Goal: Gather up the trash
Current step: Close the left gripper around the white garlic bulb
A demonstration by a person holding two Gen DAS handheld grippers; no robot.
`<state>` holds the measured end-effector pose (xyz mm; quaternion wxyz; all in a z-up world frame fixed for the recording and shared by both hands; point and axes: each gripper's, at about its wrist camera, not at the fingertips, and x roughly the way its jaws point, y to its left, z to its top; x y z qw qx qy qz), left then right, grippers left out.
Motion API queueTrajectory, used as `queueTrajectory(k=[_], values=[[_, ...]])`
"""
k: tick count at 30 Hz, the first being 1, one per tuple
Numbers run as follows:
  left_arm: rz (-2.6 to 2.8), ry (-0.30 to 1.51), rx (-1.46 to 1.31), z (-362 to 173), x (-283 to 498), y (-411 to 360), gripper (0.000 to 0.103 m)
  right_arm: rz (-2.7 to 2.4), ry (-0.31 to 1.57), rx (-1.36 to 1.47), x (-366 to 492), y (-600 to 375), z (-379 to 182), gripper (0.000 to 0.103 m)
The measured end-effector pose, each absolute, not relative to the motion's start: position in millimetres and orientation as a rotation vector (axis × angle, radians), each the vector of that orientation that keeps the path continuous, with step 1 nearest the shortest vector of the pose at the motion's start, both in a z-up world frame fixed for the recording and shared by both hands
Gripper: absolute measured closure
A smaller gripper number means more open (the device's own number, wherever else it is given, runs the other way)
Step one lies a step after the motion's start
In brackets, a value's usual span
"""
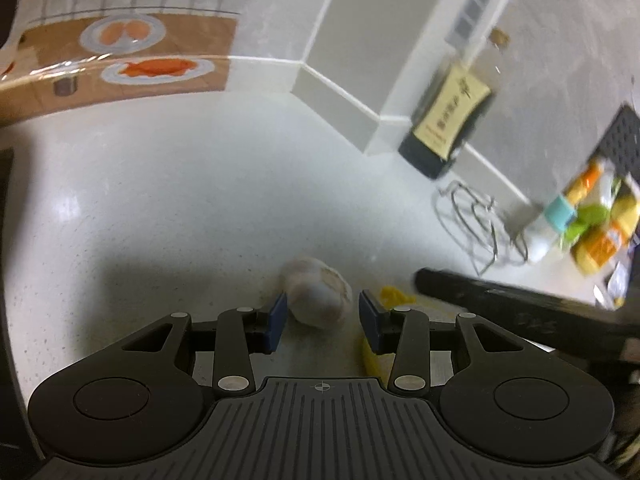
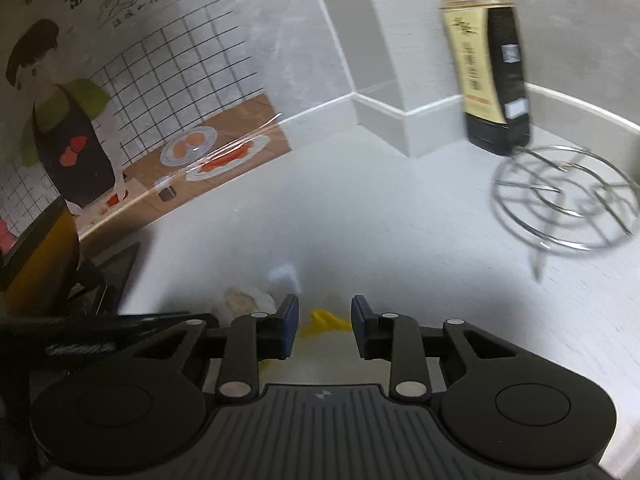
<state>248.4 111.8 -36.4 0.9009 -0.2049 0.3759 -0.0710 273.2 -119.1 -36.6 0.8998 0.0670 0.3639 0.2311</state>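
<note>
On a white speckled counter (image 1: 160,208), the left tool (image 1: 320,316) stands wide open low in its frame, a pale rounded garlic-like bulb (image 1: 318,296) between its blue pads but apparently untouched. The right tool (image 2: 325,326), jaws partly apart with no visible grip, frames a crumpled yellow scrap (image 2: 326,322) at lower centre, with a small white scrap (image 2: 283,274) just above. A dark sauce bottle with a cream label (image 2: 492,76) and a round wire trivet (image 2: 564,200) sit upper right.
</note>
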Motion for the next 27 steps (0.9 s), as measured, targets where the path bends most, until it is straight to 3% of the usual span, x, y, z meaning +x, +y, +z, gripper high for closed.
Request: queueTrajectory(k=[12,14,16,17,27], values=[[-0.131,0.844,-0.368,-54.0,295.3,97.8,0.057,0.439,0.724,0.009,246.5,-112.8,-40.8,0.076],[-0.134,0.846,-0.336,-55.4,299.0,92.4,0.053,0.403,0.691,-0.037,234.7,-122.1,-38.4,0.070],[-0.138,0.863,-0.320,-59.4,302.5,88.1,0.048,0.373,0.686,-0.055,228.6,-131.1,-38.4,0.046],[-0.139,0.872,-0.312,-61.5,303.4,86.3,0.047,0.358,0.689,-0.043,226.1,-138.4,-39.6,0.043],[-0.214,0.900,-0.253,-56.8,259.0,63.8,0.048,0.363,0.767,0.063,224.8,-150.6,-56.8,0.040]])
